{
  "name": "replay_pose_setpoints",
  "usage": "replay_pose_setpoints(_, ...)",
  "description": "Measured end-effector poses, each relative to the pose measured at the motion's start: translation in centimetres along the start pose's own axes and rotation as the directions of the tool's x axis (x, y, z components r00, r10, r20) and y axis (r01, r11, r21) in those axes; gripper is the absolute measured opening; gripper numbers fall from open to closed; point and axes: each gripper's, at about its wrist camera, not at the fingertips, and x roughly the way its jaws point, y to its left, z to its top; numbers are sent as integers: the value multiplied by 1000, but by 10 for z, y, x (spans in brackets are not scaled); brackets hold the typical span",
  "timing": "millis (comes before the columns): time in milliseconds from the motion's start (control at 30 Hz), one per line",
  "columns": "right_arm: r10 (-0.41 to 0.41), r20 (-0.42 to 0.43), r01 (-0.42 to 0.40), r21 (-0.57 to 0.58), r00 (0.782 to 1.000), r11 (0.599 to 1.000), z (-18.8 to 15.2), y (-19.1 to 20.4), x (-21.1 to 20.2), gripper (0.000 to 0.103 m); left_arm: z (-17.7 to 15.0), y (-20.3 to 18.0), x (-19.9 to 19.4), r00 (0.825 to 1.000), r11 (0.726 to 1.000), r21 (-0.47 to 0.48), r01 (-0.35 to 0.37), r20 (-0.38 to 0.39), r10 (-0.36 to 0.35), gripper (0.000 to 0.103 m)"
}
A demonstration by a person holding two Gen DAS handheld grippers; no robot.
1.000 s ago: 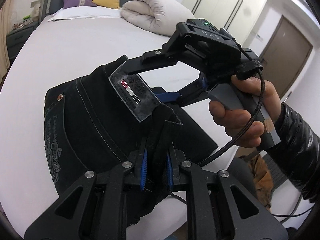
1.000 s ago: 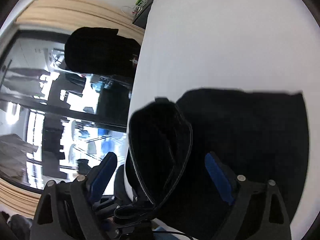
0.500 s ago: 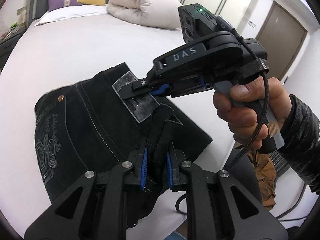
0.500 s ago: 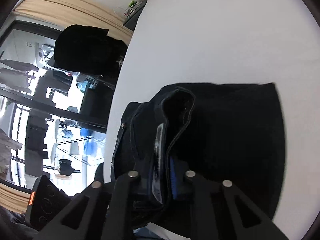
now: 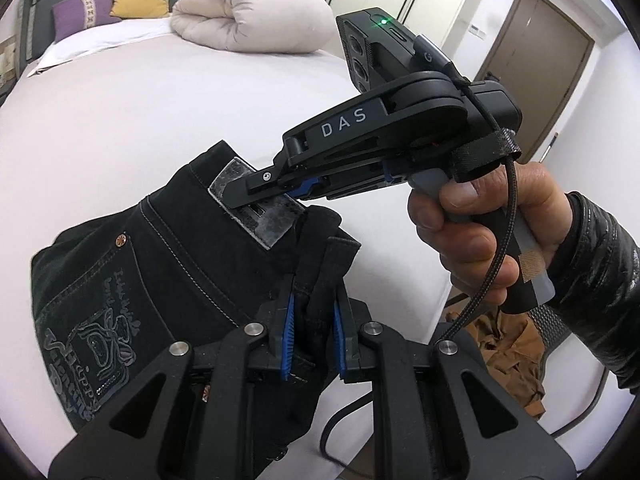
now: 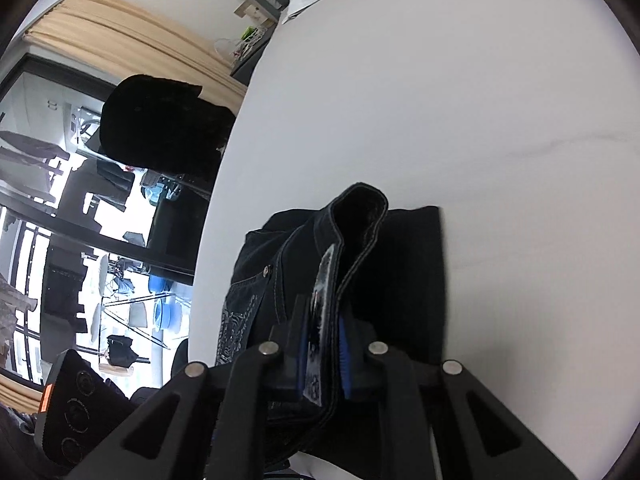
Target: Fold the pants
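Black folded pants (image 5: 132, 264) with a grey waistband patch (image 5: 256, 208) and an embroidered back pocket lie at the near edge of the white bed (image 5: 160, 100). My left gripper (image 5: 312, 336) is shut on a fold of the waistband. My right gripper (image 5: 296, 196) comes in from the right, hand-held, and is shut on the waistband at the grey patch. In the right wrist view the right gripper (image 6: 324, 354) clamps the waistband edge of the pants (image 6: 400, 272), which stand up in a loop ahead of it.
A rolled cream duvet (image 5: 256, 12) and purple and yellow pillows (image 5: 116, 0) lie at the far end of the bed. Brown cloth (image 5: 508, 356) lies on the floor at the right. A dark chair (image 6: 160, 128) and a window stand past the bed's left edge.
My right gripper, open around the waistband a second ago, has shut on it at the grey patch. The left gripper has kept its grip. Both views have shifted slightly.
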Motion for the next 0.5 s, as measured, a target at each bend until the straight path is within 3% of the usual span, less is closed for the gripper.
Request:
replay_pose_setpoints(333, 104, -25, -99, 148, 994, 984, -24, -64, 40, 19, -10, 7, 55, 991, 1000, -14, 6, -137, -8, 18)
replay_pose_setpoints(500, 133, 46, -140, 190, 990, 972, -38, -72, 28, 26, -13, 8, 41, 985, 996, -62, 69, -152, -78, 23)
